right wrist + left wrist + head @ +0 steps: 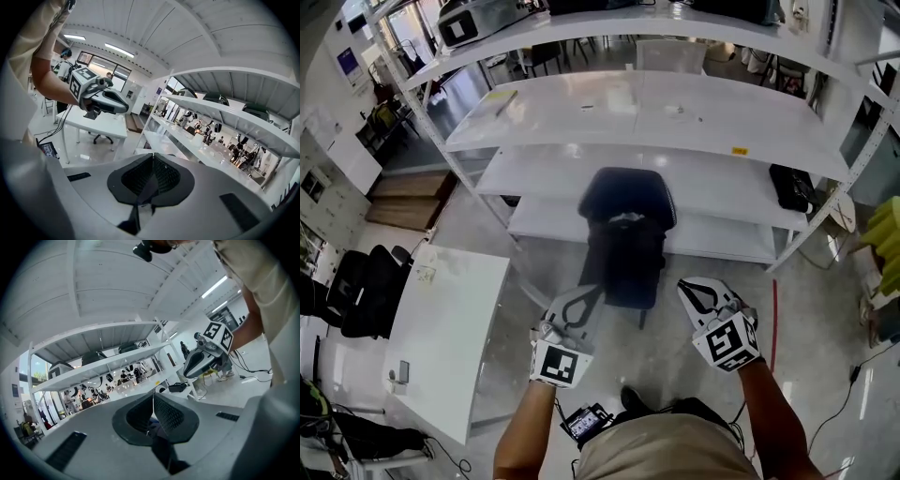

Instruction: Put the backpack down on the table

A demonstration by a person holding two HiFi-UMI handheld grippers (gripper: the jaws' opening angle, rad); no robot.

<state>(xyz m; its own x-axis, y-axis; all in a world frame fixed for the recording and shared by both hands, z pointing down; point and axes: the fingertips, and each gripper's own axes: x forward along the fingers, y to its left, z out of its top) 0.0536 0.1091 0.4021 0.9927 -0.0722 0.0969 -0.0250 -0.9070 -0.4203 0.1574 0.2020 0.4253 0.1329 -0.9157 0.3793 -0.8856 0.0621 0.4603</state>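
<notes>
Both grippers are clamped fully together on thin dark straps. The left gripper [153, 401] has a strap [161, 451] running back out of its closed jaws, and the right gripper [152, 164] pinches another strap [137, 211] the same way. The backpack [626, 234] appears to hang just ahead of the two grippers and between them, low in front of the white shelving [647, 117]. The white table [441, 319] lies off to the outer side of the left gripper [586, 298], well away from the right gripper [692, 292]. The main risk is that a thin strap slides out of the pads if the bag swings on the way across. The bag could also catch the table's edge if it is carried too low. Little can be read: the cubes show only black-and-white square markers, a small yellow label [739, 150] on a shelf edge is too small to read, and no brand shows on the bag.
</notes>
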